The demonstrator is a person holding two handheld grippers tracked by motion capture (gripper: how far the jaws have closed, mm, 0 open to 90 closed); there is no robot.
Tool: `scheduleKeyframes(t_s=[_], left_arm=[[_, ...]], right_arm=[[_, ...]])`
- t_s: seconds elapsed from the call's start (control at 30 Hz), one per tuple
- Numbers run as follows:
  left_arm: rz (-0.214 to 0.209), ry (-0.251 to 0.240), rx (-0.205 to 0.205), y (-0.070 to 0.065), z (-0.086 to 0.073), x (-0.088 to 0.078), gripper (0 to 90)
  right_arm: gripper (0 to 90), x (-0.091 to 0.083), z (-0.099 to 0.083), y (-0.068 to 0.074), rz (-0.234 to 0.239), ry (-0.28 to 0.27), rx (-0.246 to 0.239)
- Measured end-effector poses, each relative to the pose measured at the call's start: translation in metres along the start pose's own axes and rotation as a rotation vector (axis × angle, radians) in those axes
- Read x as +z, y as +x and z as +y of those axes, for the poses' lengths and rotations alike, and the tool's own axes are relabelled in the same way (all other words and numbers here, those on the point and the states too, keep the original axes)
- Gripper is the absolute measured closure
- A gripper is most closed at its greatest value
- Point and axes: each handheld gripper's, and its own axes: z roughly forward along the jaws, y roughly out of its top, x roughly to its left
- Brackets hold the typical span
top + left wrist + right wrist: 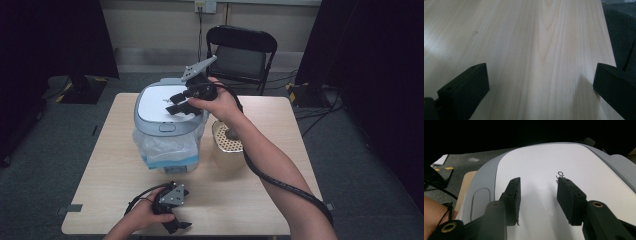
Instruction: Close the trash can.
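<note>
At the near edge of the wooden table, the left gripper lay low on the bare wood in the person's left hand, its grey three-cornered plate facing up. In the left gripper view its two black jaws stood wide apart with nothing but pale wood grain between them, the table's edge and grey carpet showing at the right.

Farther in, a white bin with a grey rim stood on the table, a clear plastic liner bunched out under the rim and hanging down its sides. Just to its right sat a pale container with a perforated top, a small dark object resting on it; what that object was could not be told.

Over the bin's closed white lid, the right hand held the right gripper, pointed toward the left side of the table. In the right gripper view the jaws were at their narrowest, yet a gap remained between the pads, with nothing clamped in it; only the lid's surface and some dark lettering showed beneath.

Beyond the table stood a black folding chair against the wall
</note>
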Motion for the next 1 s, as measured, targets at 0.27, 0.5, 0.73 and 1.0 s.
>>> scheduleKeyframes(t_s=[0.27,0.5,0.73,1.0], left_arm=[[0.0,0.003,-0.001,0.0,0.0002,-0.0001,0.0],[-0.001,0.002,-0.002,0.0,0.0002,-0.0001,0.0],[-0.002,0.003,-0.002,0.0,0.0002,-0.0002,0.0],[-0.002,0.003,-0.003,0.0,0.0002,-0.0001,0.0]], right_arm=[[55.3,0.001,-0.005,0.001,-0.013,-0.008,-0.018],[54.4,0.0008,-0.004,0.0019,-0.019,-0.004,-0.026],[24.4,0.0021,-0.0043,0.0041,-0.03,0.006,-0.022],[14.6,-0.003,-0.0072,0.0016,-0.037,0.0,0.015]])
